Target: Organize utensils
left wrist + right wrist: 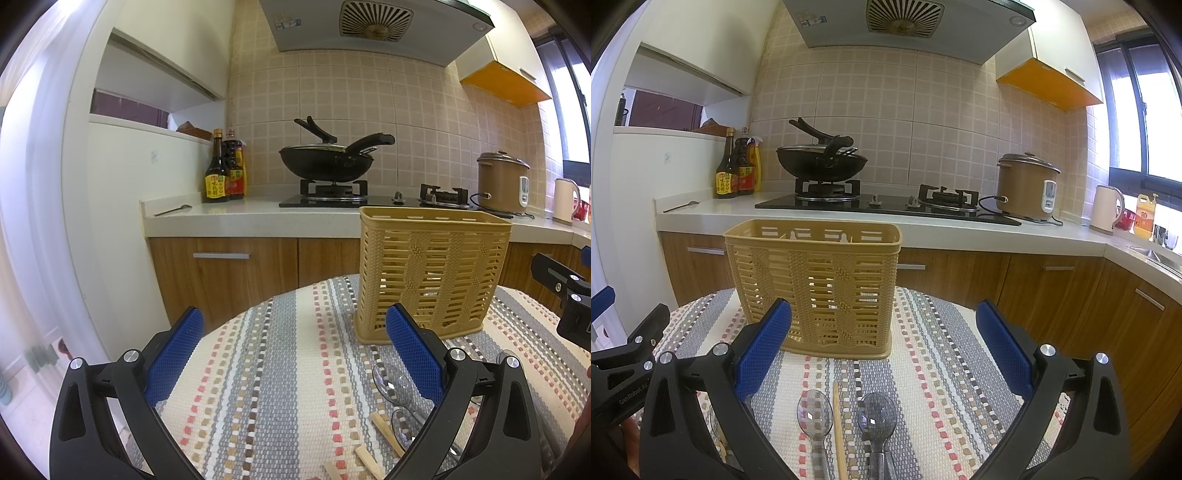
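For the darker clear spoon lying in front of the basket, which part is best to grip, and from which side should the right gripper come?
Grip the darker spoon on its narrow handle just below the bowl, coming from above with the open right gripper, one finger on each side. It lies flat on the striped cloth, bowl towards the basket, and the bowl looks too wide and rounded to pinch securely.

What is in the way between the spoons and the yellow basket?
Nothing visible. Only bare striped cloth lies between the clear spoons and the basket, and the open right gripper hovers just above them.
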A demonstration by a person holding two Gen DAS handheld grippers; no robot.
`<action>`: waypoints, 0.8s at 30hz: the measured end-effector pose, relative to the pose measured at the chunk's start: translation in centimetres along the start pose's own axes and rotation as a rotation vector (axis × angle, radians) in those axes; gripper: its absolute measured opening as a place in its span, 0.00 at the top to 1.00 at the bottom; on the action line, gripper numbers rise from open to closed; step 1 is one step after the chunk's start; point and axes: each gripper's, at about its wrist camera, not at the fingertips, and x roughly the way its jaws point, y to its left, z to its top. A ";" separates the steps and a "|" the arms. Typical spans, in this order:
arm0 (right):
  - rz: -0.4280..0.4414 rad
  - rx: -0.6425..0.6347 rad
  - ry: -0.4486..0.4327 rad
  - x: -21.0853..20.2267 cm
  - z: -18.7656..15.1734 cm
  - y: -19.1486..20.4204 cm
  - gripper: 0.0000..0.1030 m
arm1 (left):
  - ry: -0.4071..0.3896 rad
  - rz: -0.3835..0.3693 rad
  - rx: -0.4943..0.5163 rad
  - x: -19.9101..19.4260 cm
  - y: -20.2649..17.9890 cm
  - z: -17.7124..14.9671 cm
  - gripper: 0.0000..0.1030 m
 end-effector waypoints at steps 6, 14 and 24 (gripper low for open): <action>-0.001 -0.002 -0.001 0.0 0.0 -0.1 0.07 | 0.003 -0.002 -0.006 0.0 0.1 0.0 0.07; -0.002 -0.001 0.000 0.0 0.0 0.0 0.07 | 0.005 -0.004 -0.006 -0.1 0.1 0.0 0.07; -0.007 0.004 0.003 0.0 -0.2 -0.2 0.07 | 0.024 -0.008 -0.034 0.3 0.6 0.0 0.07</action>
